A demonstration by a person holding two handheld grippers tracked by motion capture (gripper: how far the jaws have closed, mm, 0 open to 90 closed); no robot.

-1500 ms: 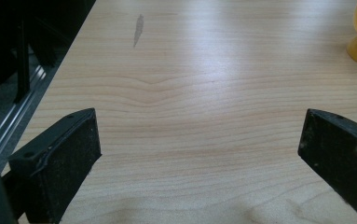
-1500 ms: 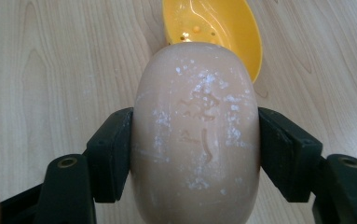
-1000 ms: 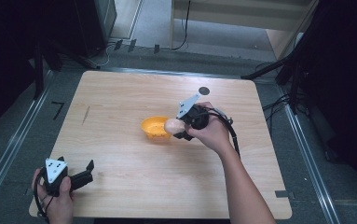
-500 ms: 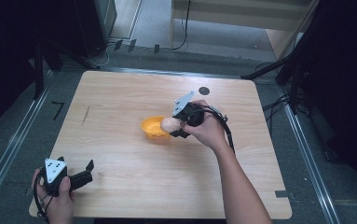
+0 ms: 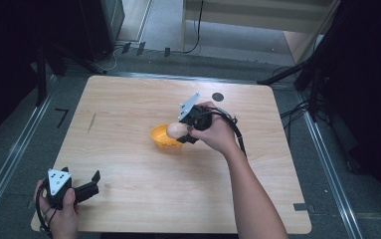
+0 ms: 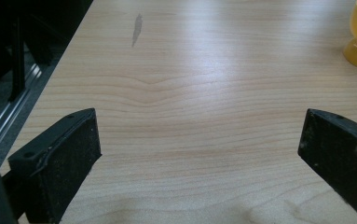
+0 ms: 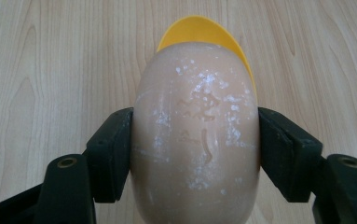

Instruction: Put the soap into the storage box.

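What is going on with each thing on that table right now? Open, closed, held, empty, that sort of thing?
Pale beige egg-shaped object: clamped between the right gripper's jaws, held over the bowl.
Small yellow plastic bowl: upright on the table; inside hidden by the egg.
Right gripper: shut on the egg.
Left gripper: jaws wide apart, holding nothing, near the table's front left corner.
Light wooden table: bare apart from the bowl.

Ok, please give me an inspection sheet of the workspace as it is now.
Surface: wooden table, a dark streak and a black dot on it.
Job's things: pale egg held over the yellow cup.
Clutter: nothing seen.
Grippers: right gripper shut on the egg; left gripper open, at the near left corner.
Cables: one trails from each gripper; more on the floor.
Surroundings: metal rails, dark stands, a wooden cabinet behind.
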